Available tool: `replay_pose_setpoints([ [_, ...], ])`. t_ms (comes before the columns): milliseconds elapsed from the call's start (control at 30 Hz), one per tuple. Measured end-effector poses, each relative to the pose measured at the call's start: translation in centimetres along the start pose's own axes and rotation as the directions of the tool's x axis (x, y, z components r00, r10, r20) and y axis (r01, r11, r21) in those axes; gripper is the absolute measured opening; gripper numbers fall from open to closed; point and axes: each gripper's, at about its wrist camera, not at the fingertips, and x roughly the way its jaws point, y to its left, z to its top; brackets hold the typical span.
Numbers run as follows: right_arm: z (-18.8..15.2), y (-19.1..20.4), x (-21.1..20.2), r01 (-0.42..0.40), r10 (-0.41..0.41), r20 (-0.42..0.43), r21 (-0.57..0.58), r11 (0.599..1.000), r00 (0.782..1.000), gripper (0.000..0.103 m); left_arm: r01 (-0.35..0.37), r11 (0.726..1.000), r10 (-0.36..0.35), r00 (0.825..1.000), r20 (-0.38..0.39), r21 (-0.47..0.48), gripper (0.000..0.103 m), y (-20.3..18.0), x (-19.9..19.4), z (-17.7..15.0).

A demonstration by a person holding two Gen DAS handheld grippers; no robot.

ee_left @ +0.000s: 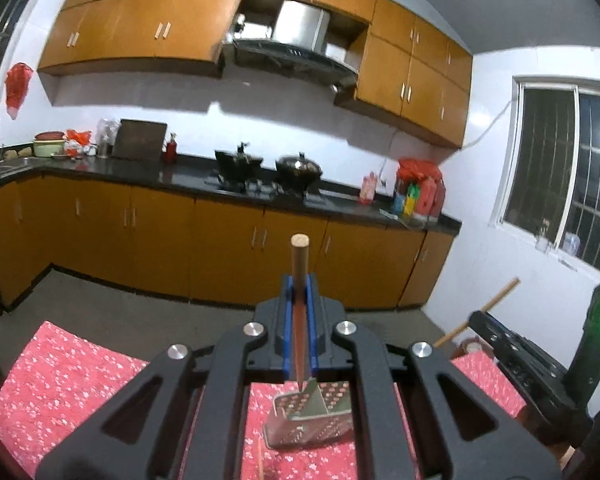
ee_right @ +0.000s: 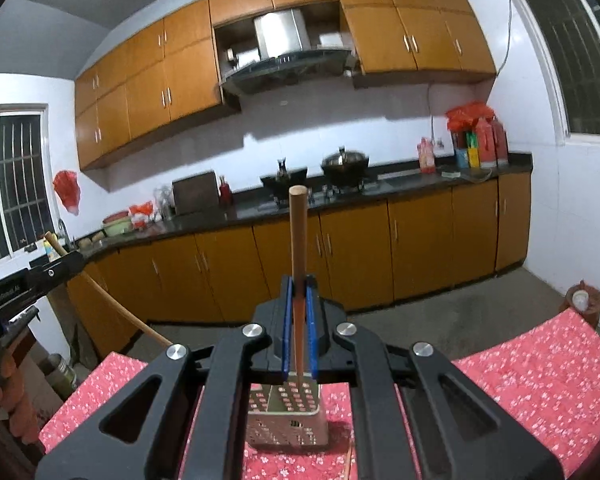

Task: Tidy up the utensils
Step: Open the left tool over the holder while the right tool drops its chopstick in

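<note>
Chopsticks (ee_left: 299, 276) (ee_right: 297, 240) clamped — holder (ee_left: 308, 416) (ee_right: 286, 416) below

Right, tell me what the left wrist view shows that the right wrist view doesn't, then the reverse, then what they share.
Only the left wrist view shows the sink at the counter's far left and the right gripper holding its chopstick. Only the right wrist view shows the left gripper's body at its left edge and a jar beyond the table corner. Both show a chopstick clamped between blue pads, the perforated metal holder, the red floral tablecloth and the wok.
</note>
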Motion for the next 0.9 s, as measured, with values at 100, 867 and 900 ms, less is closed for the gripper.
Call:
replay_pose_setpoints([
  [100,-1.0,0.0,0.9,-0.005,0.005,-0.038,-0.003,1.0,0.999,0.007,0.02,1.0,-0.019,0.999,-0.038,0.006,0.007,-0.3,1.3,-1.2],
  [867,-2.3,-1.8,-0.5,0.011,-0.007,-0.074,0.054,0.998,0.997,0.025,-0.042,0.999,0.045,0.991,-0.123,0.033,0.051,0.7,3.7,-5.3],
  [900,-2.1,-2.1,-1.3,0.012,-0.009,-0.057,0.066,0.998,0.998,0.028,-0.048,0.998,0.051,0.992,-0.118,0.028,0.051,0.9,3.3,-5.2],
])
